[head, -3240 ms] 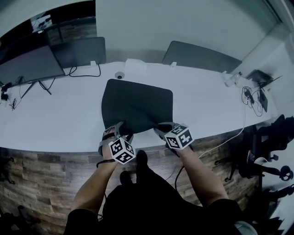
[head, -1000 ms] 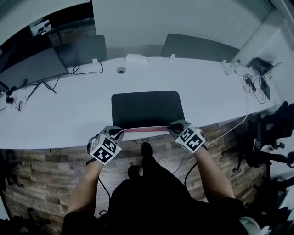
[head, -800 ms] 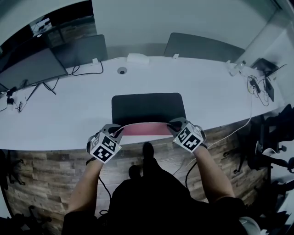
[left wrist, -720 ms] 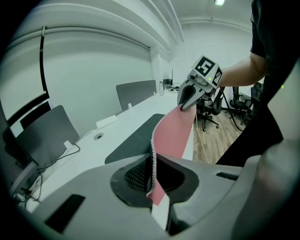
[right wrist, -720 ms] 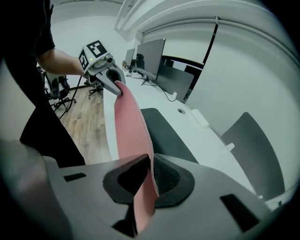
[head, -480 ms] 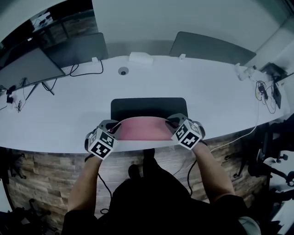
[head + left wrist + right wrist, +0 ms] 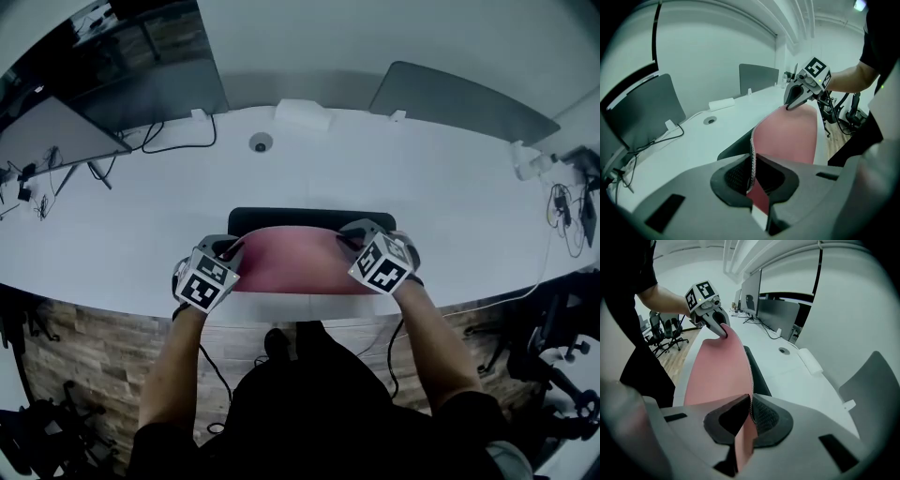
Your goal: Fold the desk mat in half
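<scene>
The desk mat lies on the white desk (image 7: pixel 469 216), dark on top and pink underneath. Its near half is lifted and turned over, so the pink underside (image 7: pixel 295 262) faces up and only a dark strip (image 7: pixel 309 217) shows at the far edge. My left gripper (image 7: pixel 234 249) is shut on the mat's left near corner, my right gripper (image 7: pixel 349 238) on the right near corner. In the left gripper view the stitched mat edge (image 7: pixel 752 150) runs into the closed jaws, with the right gripper (image 7: pixel 796 97) at the far corner. The right gripper view shows the mat (image 7: pixel 719 371) pinched likewise.
Monitors (image 7: pixel 56 127) and cables stand at the desk's far left. A round grommet (image 7: pixel 261 142) and a white box (image 7: pixel 302 114) sit behind the mat. A grey divider panel (image 7: pixel 459 98) lines the back. Office chairs (image 7: pixel 663 331) stand on the wood floor.
Both grippers have carried the mat's near edge away from the person, over the desk. Much more pink underside shows and the visible dark part has shrunk to a strip.
</scene>
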Available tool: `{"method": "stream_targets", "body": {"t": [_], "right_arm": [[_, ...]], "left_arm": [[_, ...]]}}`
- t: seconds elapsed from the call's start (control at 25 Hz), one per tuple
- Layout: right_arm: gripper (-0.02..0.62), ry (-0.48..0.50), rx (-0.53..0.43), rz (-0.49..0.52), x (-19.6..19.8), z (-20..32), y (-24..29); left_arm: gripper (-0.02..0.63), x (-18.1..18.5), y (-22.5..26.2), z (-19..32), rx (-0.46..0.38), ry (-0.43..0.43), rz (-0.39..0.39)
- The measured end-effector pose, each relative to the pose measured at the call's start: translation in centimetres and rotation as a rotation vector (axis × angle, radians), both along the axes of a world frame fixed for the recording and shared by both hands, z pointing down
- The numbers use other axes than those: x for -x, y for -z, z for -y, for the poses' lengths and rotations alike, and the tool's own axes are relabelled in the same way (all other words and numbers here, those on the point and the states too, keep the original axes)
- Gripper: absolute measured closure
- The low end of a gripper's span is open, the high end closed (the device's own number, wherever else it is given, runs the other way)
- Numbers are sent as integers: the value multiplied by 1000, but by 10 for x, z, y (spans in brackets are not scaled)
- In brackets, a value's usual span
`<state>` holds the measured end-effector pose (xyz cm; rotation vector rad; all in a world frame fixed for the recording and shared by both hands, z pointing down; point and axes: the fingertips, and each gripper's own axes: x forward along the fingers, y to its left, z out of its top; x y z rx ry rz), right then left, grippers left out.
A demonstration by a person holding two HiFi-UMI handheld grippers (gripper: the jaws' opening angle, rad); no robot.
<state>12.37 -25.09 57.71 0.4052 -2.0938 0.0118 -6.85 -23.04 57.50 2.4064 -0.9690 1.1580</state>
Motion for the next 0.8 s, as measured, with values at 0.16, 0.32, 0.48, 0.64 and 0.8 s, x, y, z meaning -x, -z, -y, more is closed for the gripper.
{"method": "stream_targets", "body": {"t": [0.16, 0.32, 0.48, 0.64, 0.8], "right_arm": [[571, 8, 9, -10, -1, 20, -14], [571, 6, 21, -22, -4, 34, -27], [569, 20, 38, -33, -5, 44, -37], [566, 44, 58, -39, -1, 50, -47], [560, 62, 78, -48, 3, 50, -57]], "left_arm": [[581, -1, -17, 20, 13, 2, 40], [581, -5, -35, 35, 32, 7, 57], [581, -7, -44, 44, 48, 7, 79], [581, -3, -54, 46, 92, 16, 90], [581, 0, -60, 43, 137, 23, 95]]}}
